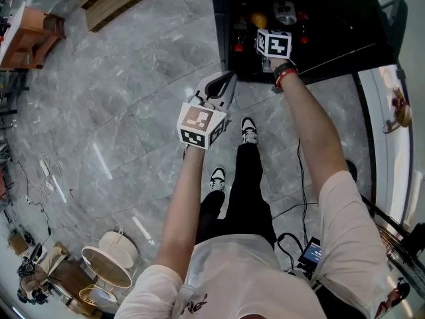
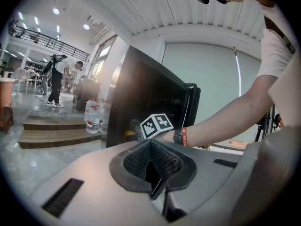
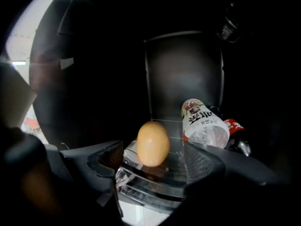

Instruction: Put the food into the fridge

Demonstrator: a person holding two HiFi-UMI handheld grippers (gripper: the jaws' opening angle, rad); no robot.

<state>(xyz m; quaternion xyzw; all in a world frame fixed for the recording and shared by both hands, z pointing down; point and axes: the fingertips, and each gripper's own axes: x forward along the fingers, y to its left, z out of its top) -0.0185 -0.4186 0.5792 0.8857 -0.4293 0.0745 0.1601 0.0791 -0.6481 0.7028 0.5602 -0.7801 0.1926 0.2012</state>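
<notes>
A tan egg [image 3: 153, 143] stands upright on a clear plastic tray [image 3: 141, 185] inside the dark fridge [image 1: 332, 18]. My right gripper [image 3: 156, 161] is open, its pads wide on either side of the egg and clear of it. From the head view the right gripper [image 1: 277, 18] reaches into the fridge, close to the egg [image 1: 259, 20]. My left gripper [image 1: 226, 82] hangs above the floor outside the fridge. Its jaws are shut with nothing in them, as the left gripper [image 2: 153, 168] shows in its own view.
A lying bottle with a white label [image 3: 205, 124] and a red-labelled dark bottle [image 3: 235, 128] sit behind the egg. Water bottles [image 2: 93, 117] stand beside wooden steps [image 2: 51, 135]. A round white object [image 1: 109, 258] stands on the marble floor behind me, and cables trail near my feet.
</notes>
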